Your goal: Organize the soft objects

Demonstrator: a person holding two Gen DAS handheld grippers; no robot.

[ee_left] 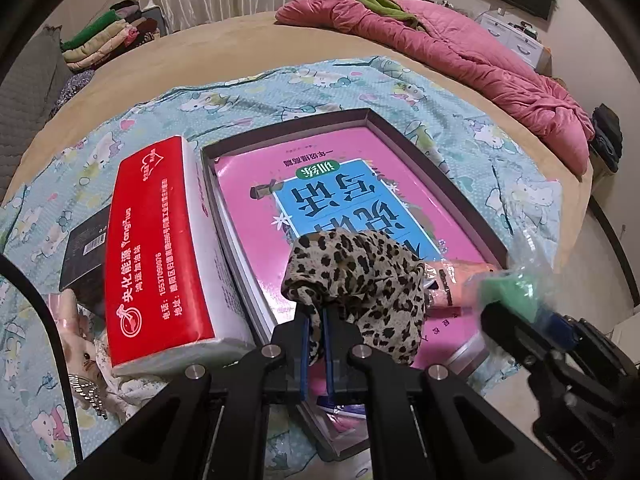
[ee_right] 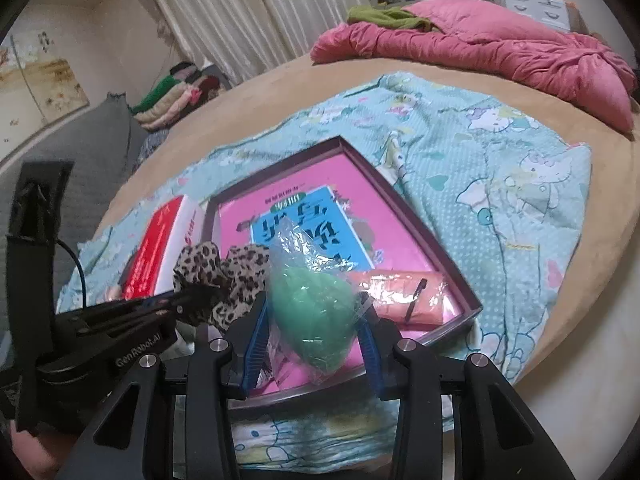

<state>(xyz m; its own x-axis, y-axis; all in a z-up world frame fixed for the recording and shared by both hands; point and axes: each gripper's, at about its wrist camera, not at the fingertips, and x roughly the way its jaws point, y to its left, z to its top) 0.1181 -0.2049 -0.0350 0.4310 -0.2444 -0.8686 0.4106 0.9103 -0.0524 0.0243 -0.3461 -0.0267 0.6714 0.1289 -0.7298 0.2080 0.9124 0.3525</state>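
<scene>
My left gripper [ee_left: 316, 316] is shut on a leopard-print cloth [ee_left: 360, 280], which hangs bunched over the near end of a dark shallow box [ee_left: 288, 128]. A pink book [ee_left: 360, 184] lies in that box. My right gripper [ee_right: 314, 320] is shut on a green soft egg-shaped thing in clear wrapping [ee_right: 312, 312], held just above the box's near edge [ee_right: 472, 300]. The leopard cloth [ee_right: 224, 276] and the left gripper [ee_right: 176, 302] show at the left of the right wrist view. A peach-pink wrapped pack [ee_right: 400, 296] lies in the box's near right corner.
A red-and-white tissue pack [ee_left: 160, 256] lies left of the box, a black carton [ee_left: 84, 248] beyond it. All rest on a blue cartoon-print sheet [ee_right: 480, 184] on a tan bed. A pink quilt [ee_left: 460, 56] lies at the far side. Folded clothes [ee_left: 108, 40] are stacked far left.
</scene>
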